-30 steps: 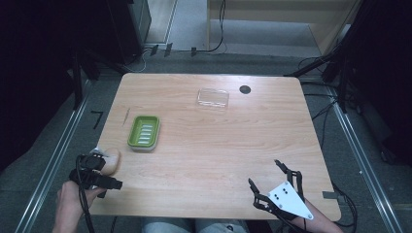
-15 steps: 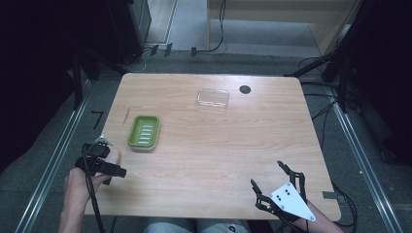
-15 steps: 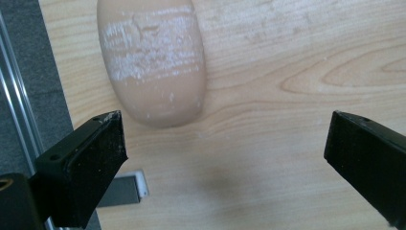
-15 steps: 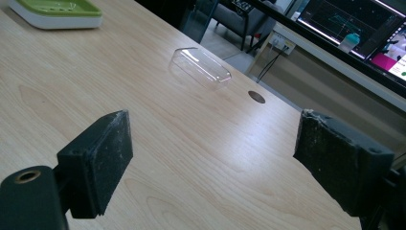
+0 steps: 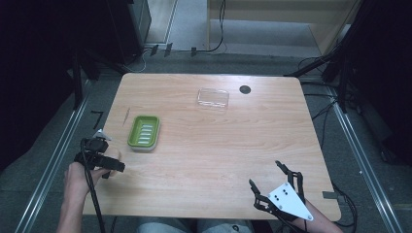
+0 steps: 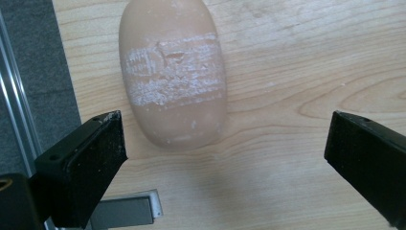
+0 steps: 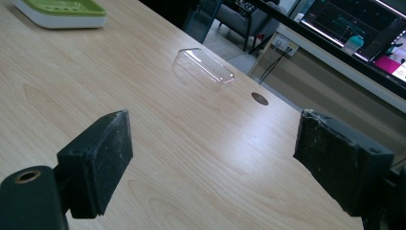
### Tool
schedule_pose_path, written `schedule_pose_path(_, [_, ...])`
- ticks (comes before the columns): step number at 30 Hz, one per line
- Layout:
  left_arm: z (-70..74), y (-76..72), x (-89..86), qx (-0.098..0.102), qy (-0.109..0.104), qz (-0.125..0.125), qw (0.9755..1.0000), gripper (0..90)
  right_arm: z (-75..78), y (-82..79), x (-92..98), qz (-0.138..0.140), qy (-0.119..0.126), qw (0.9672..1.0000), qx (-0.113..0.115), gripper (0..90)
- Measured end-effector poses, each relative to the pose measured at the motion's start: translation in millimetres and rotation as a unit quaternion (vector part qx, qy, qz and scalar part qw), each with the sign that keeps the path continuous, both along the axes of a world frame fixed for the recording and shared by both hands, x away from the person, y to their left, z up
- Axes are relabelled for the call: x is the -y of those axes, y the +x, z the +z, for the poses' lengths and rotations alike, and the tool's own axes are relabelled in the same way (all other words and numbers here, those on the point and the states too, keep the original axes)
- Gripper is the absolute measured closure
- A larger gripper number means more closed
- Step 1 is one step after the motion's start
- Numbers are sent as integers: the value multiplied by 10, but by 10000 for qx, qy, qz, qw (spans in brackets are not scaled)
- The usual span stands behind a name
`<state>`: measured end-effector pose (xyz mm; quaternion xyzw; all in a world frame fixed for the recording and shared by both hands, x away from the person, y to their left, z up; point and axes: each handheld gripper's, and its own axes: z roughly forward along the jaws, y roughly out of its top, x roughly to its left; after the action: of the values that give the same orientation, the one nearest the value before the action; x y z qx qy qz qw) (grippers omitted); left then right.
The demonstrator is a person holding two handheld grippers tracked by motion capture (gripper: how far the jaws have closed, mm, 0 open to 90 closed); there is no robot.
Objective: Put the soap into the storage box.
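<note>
While the left gripper (image 6: 225,158) is spread near the desk's left edge, the soap bar (image 6: 173,72) should be centred before pinching.

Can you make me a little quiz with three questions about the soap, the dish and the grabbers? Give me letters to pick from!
1. Where is the soap?
A. In the green dish
B. On the table by its edge, in front of the left gripper
C. Inside the clear lid

2. What colour is the soap dish?
A. Green
B. Red
C. Blue

3. How do the jaws of the left gripper stand?
A. Shut on the soap
B. Shut on nothing
C. Open, with the soap ahead of them

Answers:
1. B, because the left gripper view shows the soap lying on the table beside its edge.
2. A, because the high view shows a green dish, and it holds no soap.
3. C, because both jaws stand wide apart and neither touches the soap.
</note>
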<state>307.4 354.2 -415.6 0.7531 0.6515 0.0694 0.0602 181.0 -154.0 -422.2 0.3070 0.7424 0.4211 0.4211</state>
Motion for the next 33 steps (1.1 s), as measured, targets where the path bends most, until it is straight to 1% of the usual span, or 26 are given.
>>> schedule_pose_path(3, [-17, 30, -5, -9, -28, 7, 10000, 8, 2, 2, -4, 15, 8, 10000, 4, 133])
schedule_pose_path(9, [-48, 116, -21, -50, 22, 35, 10000, 8, 0, 4, -14, 33, -4, 10000, 21, 133])
schedule_pose_path(14, [-98, 188, -66, -129, 28, 93, 9999, 8, 0, 8, -23, 46, -4, 10000, 15, 133])
schedule_pose_path(21, [-161, 254, -156, -170, 24, 215, 9996, 5, -1, 17, -39, 80, -20, 10000, 8, 133])
schedule_pose_path(24, [-205, 280, -180, -234, 4, 235, 9995, 0, 0, 17, -40, 84, -16, 10000, 9, 133])
schedule_pose_path(26, [-223, 290, -184, -234, -17, 233, 9995, 0, 0, 17, -40, 84, -13, 10000, 16, 132])
schedule_pose_path(28, [-232, 306, -186, -227, 30, 238, 9995, 0, 0, 16, -39, 85, -8, 10000, 24, 132])
schedule_pose_path(31, [-264, 331, -170, -273, 73, 230, 9993, 1, -2, 16, -38, 91, -20, 10000, 22, 132])
schedule_pose_path(33, [-275, 343, -167, -289, 93, 222, 9993, 36, -2, 16, -38, 89, -17, 10000, 23, 133])
